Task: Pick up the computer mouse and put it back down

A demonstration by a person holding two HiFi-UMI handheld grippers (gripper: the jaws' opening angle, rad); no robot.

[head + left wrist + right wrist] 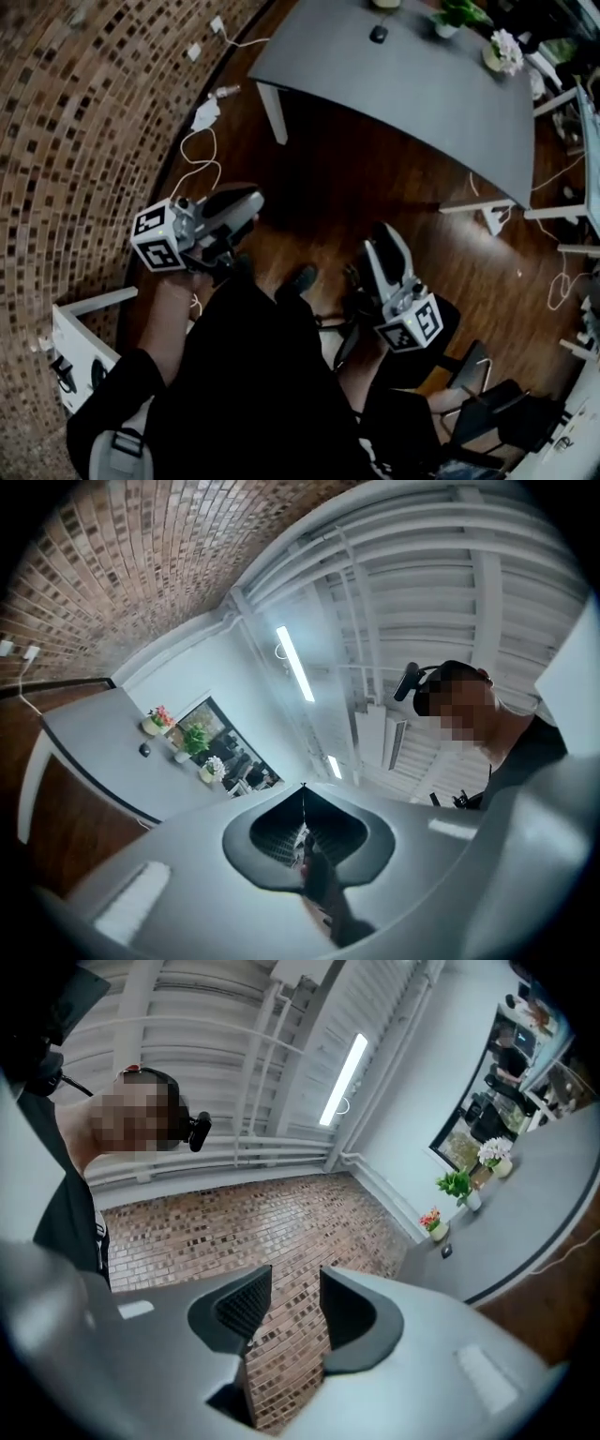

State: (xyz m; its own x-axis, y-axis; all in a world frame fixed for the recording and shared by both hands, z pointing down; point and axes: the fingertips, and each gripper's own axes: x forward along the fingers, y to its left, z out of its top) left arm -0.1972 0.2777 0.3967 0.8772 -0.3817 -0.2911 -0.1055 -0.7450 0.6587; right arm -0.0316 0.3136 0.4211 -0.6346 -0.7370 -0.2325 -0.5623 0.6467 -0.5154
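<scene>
I carry my left hand-held gripper [246,201] clenched empty and right hand-held gripper [384,240] released: the computer mouse [379,34] on the table [422,103] lies well away.

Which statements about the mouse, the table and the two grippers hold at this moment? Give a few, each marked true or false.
1. The small dark computer mouse lies on the grey table. True.
2. The left gripper holds the mouse. False: its jaws are shut with nothing between them.
3. The right gripper has its jaws apart and empty. True.
4. Both grippers hang over the table. False: both are above the dark wooden floor, short of the table.
</scene>
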